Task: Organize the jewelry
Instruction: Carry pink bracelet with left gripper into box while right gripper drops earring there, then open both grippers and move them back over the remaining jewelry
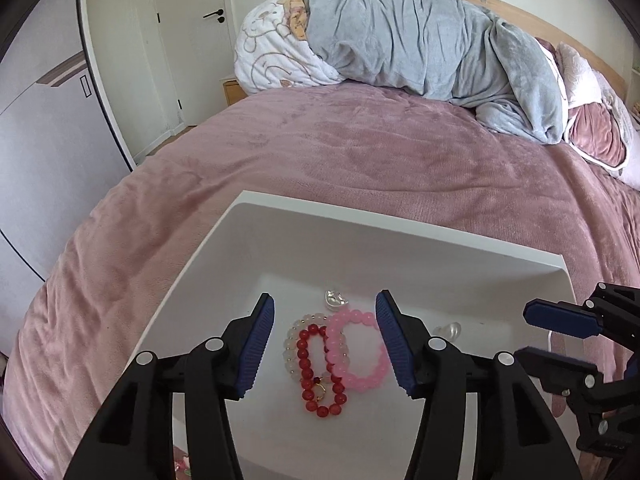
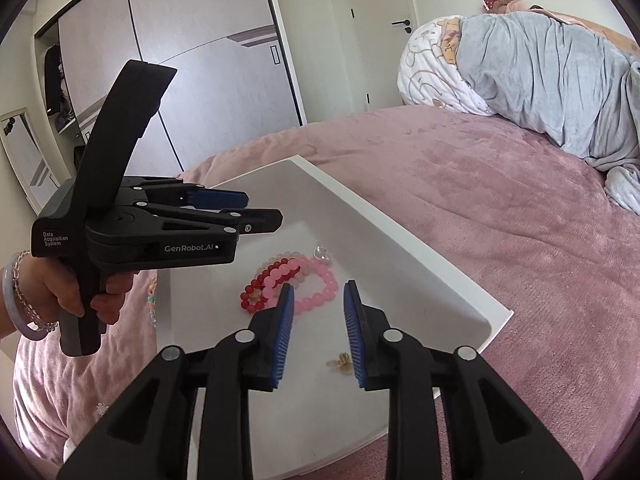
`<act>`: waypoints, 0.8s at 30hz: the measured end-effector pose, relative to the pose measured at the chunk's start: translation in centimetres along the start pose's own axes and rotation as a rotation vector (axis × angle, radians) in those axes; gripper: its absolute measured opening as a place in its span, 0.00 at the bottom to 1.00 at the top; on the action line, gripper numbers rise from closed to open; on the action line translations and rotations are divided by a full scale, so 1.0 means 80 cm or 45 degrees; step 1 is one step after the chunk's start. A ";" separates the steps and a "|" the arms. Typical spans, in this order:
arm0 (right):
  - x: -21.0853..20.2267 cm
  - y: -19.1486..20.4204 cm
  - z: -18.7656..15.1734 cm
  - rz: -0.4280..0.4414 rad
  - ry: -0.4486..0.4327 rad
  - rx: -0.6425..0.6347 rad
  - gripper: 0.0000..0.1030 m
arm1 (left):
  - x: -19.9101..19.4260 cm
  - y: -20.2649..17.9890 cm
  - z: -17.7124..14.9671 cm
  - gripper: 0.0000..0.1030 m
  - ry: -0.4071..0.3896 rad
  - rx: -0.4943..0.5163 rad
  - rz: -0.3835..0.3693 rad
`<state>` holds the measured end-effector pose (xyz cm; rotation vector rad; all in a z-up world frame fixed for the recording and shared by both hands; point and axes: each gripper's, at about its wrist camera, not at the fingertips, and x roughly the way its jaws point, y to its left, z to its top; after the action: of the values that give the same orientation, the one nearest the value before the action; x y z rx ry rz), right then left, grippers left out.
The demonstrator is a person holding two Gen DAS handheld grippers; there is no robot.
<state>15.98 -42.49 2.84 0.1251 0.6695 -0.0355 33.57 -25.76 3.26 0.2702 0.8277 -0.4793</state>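
A white tray (image 1: 224,264) lies on the pink bed. In it lie a red bead bracelet (image 1: 320,372), a pale bead bracelet (image 1: 292,340) and a pink bead bracelet (image 1: 356,350), overlapping, with a clear crystal piece (image 1: 335,299) beyond and a second clear piece (image 1: 450,330) to the right. My left gripper (image 1: 325,340) is open and empty, above the bracelets. My right gripper (image 2: 318,330) is open and empty over the tray (image 2: 400,240), near the pink bracelet (image 2: 316,288) and red bracelet (image 2: 258,286). A small gold piece (image 2: 340,360) lies by its right finger.
A rolled grey blanket (image 1: 432,48) and a white printed quilt (image 1: 272,48) lie at the bed's far side with pink pillows (image 1: 592,132). A colourful beaded string (image 2: 152,300) lies on the bedcover left of the tray. Wardrobe doors (image 2: 192,80) stand to the left.
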 end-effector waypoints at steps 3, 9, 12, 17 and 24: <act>-0.012 0.013 0.006 -0.010 -0.033 -0.040 0.49 | -0.024 0.008 0.001 0.56 -0.042 -0.012 0.022; -0.040 0.048 0.018 -0.017 -0.099 -0.121 0.53 | -0.101 0.031 -0.001 0.75 -0.205 -0.024 0.124; -0.053 0.071 0.022 -0.016 -0.136 -0.169 0.58 | -0.144 0.045 -0.008 0.79 -0.282 -0.031 0.163; -0.075 0.115 0.022 0.014 -0.180 -0.246 0.61 | -0.219 0.071 -0.027 0.86 -0.412 -0.069 0.223; -0.071 0.181 -0.003 0.062 -0.129 -0.380 0.69 | -0.290 0.105 -0.074 0.92 -0.488 -0.149 0.267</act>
<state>12.44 -28.13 7.72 -0.1471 0.5638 0.1039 20.60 -9.14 17.39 0.1478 0.4448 -0.2720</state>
